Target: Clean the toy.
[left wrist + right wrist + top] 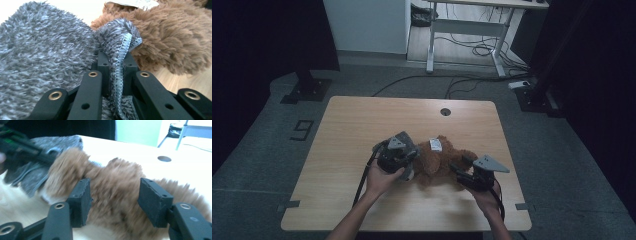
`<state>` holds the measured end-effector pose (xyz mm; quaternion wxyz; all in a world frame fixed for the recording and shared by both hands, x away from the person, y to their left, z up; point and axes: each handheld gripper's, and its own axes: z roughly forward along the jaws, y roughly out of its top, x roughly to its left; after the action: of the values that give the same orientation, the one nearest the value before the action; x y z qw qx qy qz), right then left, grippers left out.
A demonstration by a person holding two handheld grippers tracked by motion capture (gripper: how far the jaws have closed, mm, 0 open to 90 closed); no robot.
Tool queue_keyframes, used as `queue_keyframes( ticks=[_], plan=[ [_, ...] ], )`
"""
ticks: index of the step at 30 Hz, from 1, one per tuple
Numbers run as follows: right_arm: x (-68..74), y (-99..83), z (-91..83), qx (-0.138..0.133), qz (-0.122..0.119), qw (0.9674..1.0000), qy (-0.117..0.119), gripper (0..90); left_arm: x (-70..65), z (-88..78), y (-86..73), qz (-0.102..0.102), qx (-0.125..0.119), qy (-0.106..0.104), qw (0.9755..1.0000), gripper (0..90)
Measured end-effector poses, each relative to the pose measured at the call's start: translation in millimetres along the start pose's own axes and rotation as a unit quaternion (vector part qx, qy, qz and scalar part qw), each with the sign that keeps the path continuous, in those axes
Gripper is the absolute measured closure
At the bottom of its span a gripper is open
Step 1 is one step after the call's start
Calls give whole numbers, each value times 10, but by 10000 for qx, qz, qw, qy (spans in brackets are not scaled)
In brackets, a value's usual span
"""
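The brown plush toy (pixel 439 161) lies near the front middle of the wooden table (pixel 362 125), a white tag (pixel 435 145) on its upper side, with a grey fleecy cloth (pixel 45 62) touching its left end. The left gripper (pixel 408 161) has its jaws closed on the stitched edge of that cloth, just beside the plush. The right gripper (pixel 460 167) hovers at the toy's right end, jaws parted to a middling width, the brown fur seen between the pads but not pressed by them.

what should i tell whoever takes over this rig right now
Left claw: shut on the seam of the grey cloth.
Right claw: open, nothing held, the bear just beyond its pads.
The bear lies mid-table with the cloth at its left side, touching it.
Done: cloth gripped.
Left: probably getting the cloth onto the bear; right claw likely needs a new hold.
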<state>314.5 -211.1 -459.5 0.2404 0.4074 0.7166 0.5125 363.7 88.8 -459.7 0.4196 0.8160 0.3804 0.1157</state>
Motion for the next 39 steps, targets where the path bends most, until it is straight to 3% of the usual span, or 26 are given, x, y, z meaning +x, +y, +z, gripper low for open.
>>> queue_keyframes(
  ticks=[3,7,11,16,19,23,27,30,33,36,39],
  plan=[
    [-90,148,79,113,53,9999,26,376,-15,-16,-43,-9,-58,-43,10000,809],
    [-228,245,304,499,233,9984,154,320,-20,-49,-90,-17,-100,-124,9999,807],
    [-284,156,450,797,480,9952,304,274,-35,-80,-124,-8,-112,-157,9998,808],
    [-199,-32,494,1018,453,9923,543,221,-71,-119,-174,-1,-110,-202,9997,806],
    [-165,-160,508,1041,465,9910,706,298,-71,-139,-221,-32,-123,-274,9995,807],
    [-128,-292,510,1130,535,9876,955,494,-64,-156,-306,-106,-86,-460,9988,808],
    [-52,-465,473,1247,583,9847,1073,595,-113,-162,-436,-2,-14,-562,9984,812],
    [3,-584,443,1299,491,9850,1028,631,-142,-153,-481,90,-15,-493,9987,814],
    [63,-618,456,1286,296,9880,798,654,-174,-95,-461,221,57,-315,9992,814],
    [107,-607,508,1255,97,9908,504,660,-133,-24,-385,170,100,-205,9996,813],
    [73,-596,586,1142,132,9927,363,661,-45,41,-289,51,145,-194,9997,812]
  ],
)
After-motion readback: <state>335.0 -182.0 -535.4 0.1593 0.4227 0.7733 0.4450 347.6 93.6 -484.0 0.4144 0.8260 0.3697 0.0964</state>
